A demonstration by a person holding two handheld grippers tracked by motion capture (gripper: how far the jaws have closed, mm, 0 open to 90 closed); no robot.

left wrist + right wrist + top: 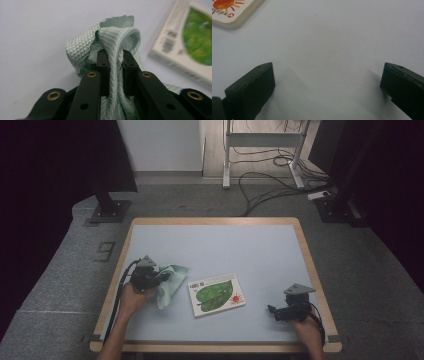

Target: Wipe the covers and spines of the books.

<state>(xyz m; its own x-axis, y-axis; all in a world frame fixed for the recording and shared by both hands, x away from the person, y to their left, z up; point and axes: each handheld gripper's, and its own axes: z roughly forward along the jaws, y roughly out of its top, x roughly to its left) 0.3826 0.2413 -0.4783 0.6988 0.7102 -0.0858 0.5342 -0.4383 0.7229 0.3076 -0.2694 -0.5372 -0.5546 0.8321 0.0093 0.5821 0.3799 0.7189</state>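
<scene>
A pale green woven cloth [171,280] lies bunched at the table's left, and my left gripper [159,279] is shut on a fold of it. In the left gripper view the cloth [116,42] is pinched between the two black pads [103,65] and bulges out above them. A board book [216,294] with a green leaf and a red sun on its cover lies flat at the middle. My right gripper [272,310] rests low at the front right, open, with bare table between its jaws [328,82]. The book's corner [230,11] lies ahead of it to the left.
The grey-blue table top [225,245] has a wooden rim. Beyond it are a grey carpet, black stand bases [107,210], a white desk frame [262,150] and loose cables on the floor.
</scene>
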